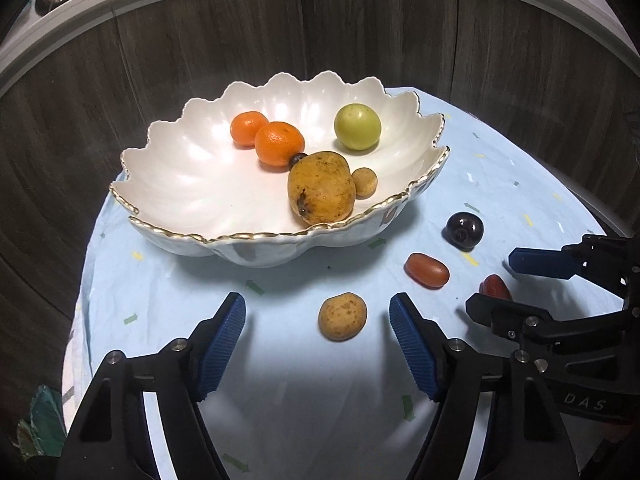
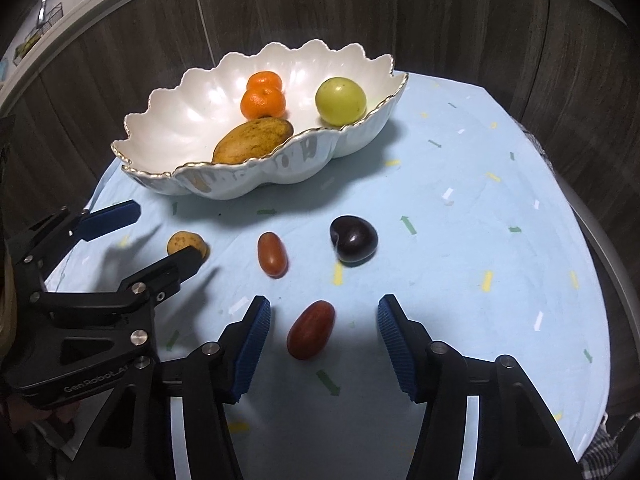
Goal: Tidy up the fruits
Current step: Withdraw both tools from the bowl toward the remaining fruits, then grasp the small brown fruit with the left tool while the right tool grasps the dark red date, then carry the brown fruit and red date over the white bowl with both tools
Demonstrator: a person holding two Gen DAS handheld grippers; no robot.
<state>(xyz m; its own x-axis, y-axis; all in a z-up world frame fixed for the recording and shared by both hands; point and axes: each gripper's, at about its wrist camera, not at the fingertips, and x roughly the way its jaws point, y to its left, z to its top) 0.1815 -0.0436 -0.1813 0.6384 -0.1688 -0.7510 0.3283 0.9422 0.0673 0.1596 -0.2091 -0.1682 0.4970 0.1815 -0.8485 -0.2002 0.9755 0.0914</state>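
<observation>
A white scalloped bowl (image 1: 168, 184) (image 2: 176, 112) holds two oranges (image 1: 279, 143), a green fruit (image 1: 357, 126), a large yellow-brown fruit (image 1: 322, 188) and a small tan one (image 1: 364, 182). On the blue cloth lie a small tan fruit (image 1: 342, 316) (image 2: 183, 242), two red oval fruits (image 1: 426, 270) (image 2: 311, 329) and a dark plum (image 1: 464, 229) (image 2: 354, 243). My left gripper (image 1: 318, 322) is open, its blue pads either side of the tan fruit without touching. My right gripper (image 2: 324, 326) is open around the nearer red fruit, pads apart from it.
The round table's light blue cloth (image 2: 480, 200) drops off at its edge on the right and left. A dark wood-panel wall (image 1: 360, 40) stands behind the bowl. The two grippers work close beside each other.
</observation>
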